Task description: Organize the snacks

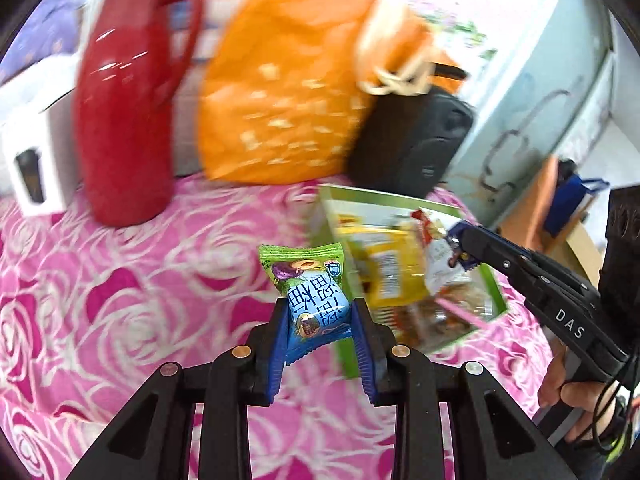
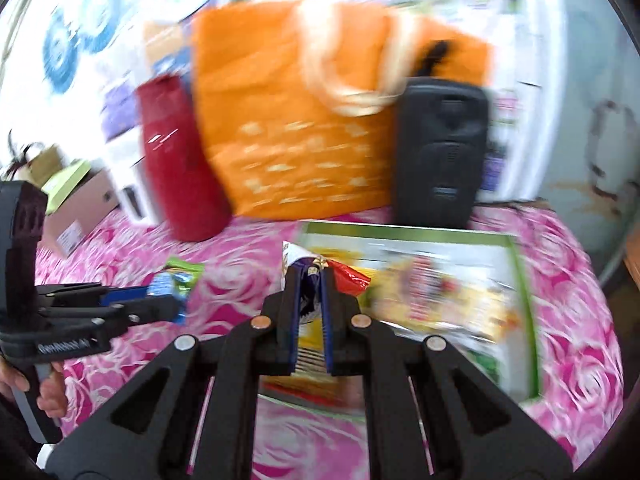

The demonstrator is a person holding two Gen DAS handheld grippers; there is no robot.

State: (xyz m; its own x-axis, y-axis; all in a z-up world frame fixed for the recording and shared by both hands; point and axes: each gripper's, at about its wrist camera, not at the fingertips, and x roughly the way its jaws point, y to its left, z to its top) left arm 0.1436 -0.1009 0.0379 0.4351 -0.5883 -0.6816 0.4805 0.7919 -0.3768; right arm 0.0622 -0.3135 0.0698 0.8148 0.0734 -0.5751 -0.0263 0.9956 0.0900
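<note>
Pink rose-patterned cloth [image 1: 120, 280] covers the table. Far left in the left wrist view a white box [image 1: 32, 152] stands beside a red jug [image 1: 128, 120], then an orange bag [image 1: 288, 92] and a black speaker [image 1: 412, 140] along the back. Below them the left gripper [image 1: 320, 320] has its jaws clamped on a green and blue snack packet [image 1: 308, 292], held above the cloth just left of the green tray [image 1: 400, 200], which holds yellow and other wrappers. Further right, over the tray, the right gripper [image 2: 312, 280] has its jaws pressed together on a white and red snack packet [image 2: 344, 276], its purple part pinched between the pads
</note>
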